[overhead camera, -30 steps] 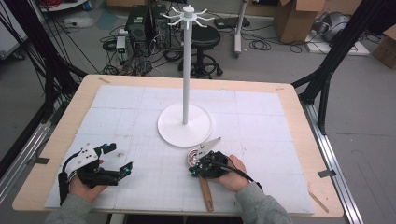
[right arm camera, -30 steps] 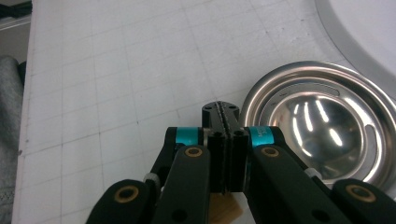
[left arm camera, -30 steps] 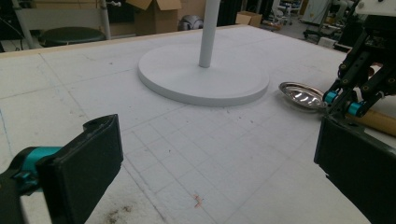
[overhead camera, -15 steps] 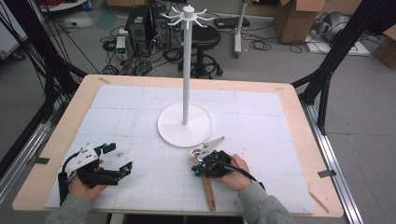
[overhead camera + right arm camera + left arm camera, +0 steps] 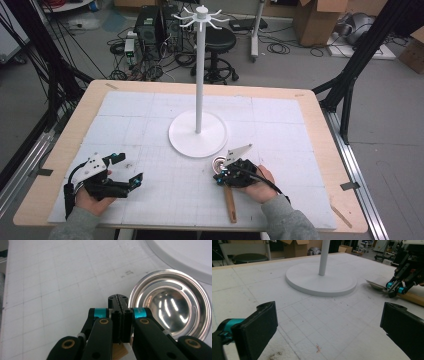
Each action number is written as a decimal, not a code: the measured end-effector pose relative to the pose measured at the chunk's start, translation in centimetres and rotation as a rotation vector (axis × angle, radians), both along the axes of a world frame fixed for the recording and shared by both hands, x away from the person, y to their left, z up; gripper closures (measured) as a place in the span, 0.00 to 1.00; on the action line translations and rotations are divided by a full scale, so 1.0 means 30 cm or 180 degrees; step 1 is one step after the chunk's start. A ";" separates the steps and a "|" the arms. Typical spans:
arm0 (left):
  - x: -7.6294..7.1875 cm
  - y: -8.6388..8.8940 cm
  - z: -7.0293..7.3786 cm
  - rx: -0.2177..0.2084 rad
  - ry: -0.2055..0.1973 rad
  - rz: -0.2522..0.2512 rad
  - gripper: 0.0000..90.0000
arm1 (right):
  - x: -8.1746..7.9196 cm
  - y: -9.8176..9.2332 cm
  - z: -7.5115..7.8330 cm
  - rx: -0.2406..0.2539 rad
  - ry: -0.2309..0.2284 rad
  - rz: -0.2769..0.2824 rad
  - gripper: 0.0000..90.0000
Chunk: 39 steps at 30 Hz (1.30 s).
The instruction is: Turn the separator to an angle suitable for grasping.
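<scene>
A slotted metal spoon lies in front of the white hook stand point(image 5: 197, 134). Its shiny bowl point(image 5: 218, 162) point(image 5: 170, 305) is almost at the stand's base, and its wooden handle point(image 5: 230, 202) points toward the table's front edge. My right gripper point(image 5: 220, 177) point(image 5: 118, 298) is shut at the spoon's neck, jaws pressed together and pointing at the bowl. The neck itself is hidden under them. At the front left my left gripper point(image 5: 129, 168) point(image 5: 332, 325) rests low over the foam with its jaws wide open and nothing between them. It faces the stand base point(image 5: 322, 280) and the right gripper point(image 5: 395, 288).
The stand's thin pole point(image 5: 200, 75) rises from the middle of the white foam mat point(image 5: 280, 125) to a ring of hooks point(image 5: 201, 15). A wooden table rim point(image 5: 325, 150) borders the mat. Black frame legs, cables, a stool and boxes are beyond it.
My right hand has slid a little to the right, and the spoon's bowl and handle have shifted with it. The left hand has kept still.
</scene>
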<state>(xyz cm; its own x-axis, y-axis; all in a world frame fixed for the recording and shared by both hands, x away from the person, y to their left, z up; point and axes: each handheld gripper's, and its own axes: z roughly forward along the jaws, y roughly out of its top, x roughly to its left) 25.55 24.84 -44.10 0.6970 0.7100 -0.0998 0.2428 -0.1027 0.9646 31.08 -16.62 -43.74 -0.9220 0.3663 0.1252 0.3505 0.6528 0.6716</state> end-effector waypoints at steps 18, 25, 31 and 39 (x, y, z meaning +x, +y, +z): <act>0.008 -0.011 0.002 0.0003 -0.0003 -0.0032 0.02 | 0.012 -0.099 -0.001 -0.0008 -0.0026 -0.0234 1.00; 0.012 -0.015 0.004 -0.0018 -0.0020 -0.0030 0.02 | 0.009 -0.141 -0.004 0.0019 -0.0047 -0.0359 1.00; 0.018 -0.020 0.003 -0.0007 -0.0029 -0.0047 0.02 | 0.002 -0.208 -0.005 0.0042 -0.0036 -0.0509 1.00; 0.026 -0.029 0.003 -0.0011 -0.0036 -0.0054 0.02 | -0.009 -0.260 -0.003 -0.0009 -0.0047 -0.0610 1.00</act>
<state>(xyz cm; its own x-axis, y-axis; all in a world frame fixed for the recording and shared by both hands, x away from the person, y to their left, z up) 26.34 23.98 -44.02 0.7101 0.6978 -0.0943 0.2302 -0.1035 0.9676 30.80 -24.43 -43.84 -0.8371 0.5356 0.1109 0.4588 0.5771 0.6757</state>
